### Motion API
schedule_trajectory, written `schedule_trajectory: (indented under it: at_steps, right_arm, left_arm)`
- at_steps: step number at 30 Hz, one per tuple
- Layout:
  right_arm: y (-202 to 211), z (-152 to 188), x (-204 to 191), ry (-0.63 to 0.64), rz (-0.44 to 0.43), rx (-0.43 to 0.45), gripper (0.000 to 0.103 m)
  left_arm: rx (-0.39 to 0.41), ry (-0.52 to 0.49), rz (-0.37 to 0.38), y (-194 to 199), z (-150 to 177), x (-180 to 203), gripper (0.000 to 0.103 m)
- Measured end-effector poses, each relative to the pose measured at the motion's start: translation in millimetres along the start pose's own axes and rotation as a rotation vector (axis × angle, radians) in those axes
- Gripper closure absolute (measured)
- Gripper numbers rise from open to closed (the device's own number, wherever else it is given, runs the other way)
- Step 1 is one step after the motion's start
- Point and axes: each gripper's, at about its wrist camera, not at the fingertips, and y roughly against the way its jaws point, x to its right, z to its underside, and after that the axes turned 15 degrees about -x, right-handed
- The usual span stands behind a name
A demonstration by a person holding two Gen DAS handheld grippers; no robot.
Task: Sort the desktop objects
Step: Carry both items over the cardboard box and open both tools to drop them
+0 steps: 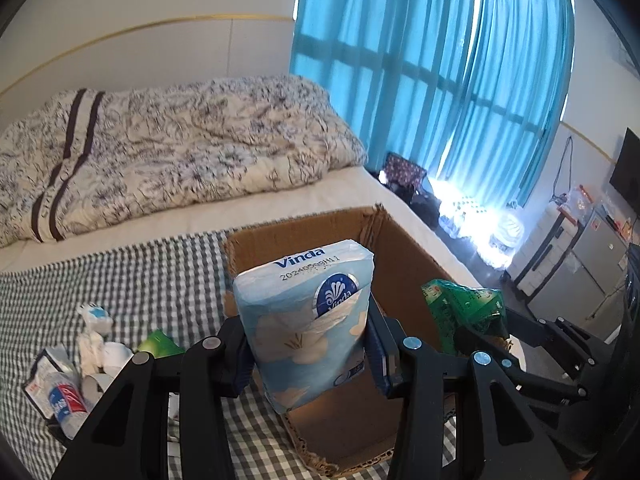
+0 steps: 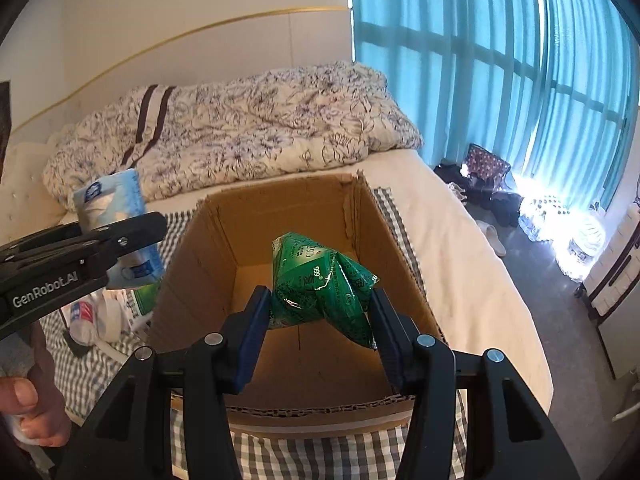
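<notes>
Closest to me, the left gripper [image 1: 308,354] is clamped on a pale blue Vinda tissue pack [image 1: 306,320], its blue-padded fingers [image 1: 240,360] pressing both sides; the pack stands upright, held above the near left edge of the open cardboard box [image 1: 404,256]. Beside it, the right gripper [image 2: 320,320] is closed on a crumpled green foil packet [image 2: 320,284], which hangs over the box's open mouth, well above the bare brown floor inside. A person's hand [image 2: 30,412] shows at the lower left of the right wrist view, wrapped round the left gripper's handle. The box sits on a grey-and-white checked cloth [image 1: 160,272] spread over the bed. To the left of the box, on that cloth, lies a small heap of things: a red, white and blue wrapper [image 1: 60,396], some white crumpled pieces [image 1: 96,344] and a green item [image 1: 158,344] partly hidden. Farther back, a floral quilt [image 1: 180,148] lies bunched across the mattress, and beyond it bright turquoise curtains [image 1: 440,80] cover the window.
</notes>
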Motion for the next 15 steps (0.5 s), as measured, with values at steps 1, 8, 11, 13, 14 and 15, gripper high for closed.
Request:
schedule_trajectory:
  at_steps: [1,8,11,13,14,15]
  right_arm:
    - [-3,1,0,0.002,0.001,-0.008,0.053]
    - [-25,9,2,0.013,0.018,-0.069,0.053]
    - [-32,10,-1,0.019,0.023,-0.084,0.053]
    - [-36,11,-3,0.023,0.026,-0.095,0.053]
    - [-38,12,-3,0.026,0.03,-0.101,0.053]
    - [-40,13,-4,0.029,0.036,-0.11,0.053]
  left_arm:
    - [-0.014,-0.004,0.002,-6,-1,1,0.056]
    - [-0.102,-0.01,0.018,-41,-3,6,0.056]
    - [-0.132,-0.021,0.016,-51,-1,9,0.056]
    - [-0.156,-0.031,0.012,-59,0,11,0.056]
    - [-0.175,-0.034,0.011,-63,1,12,0.056]
    - [-0.189,-0.036,0.011,-67,1,13,0.056]
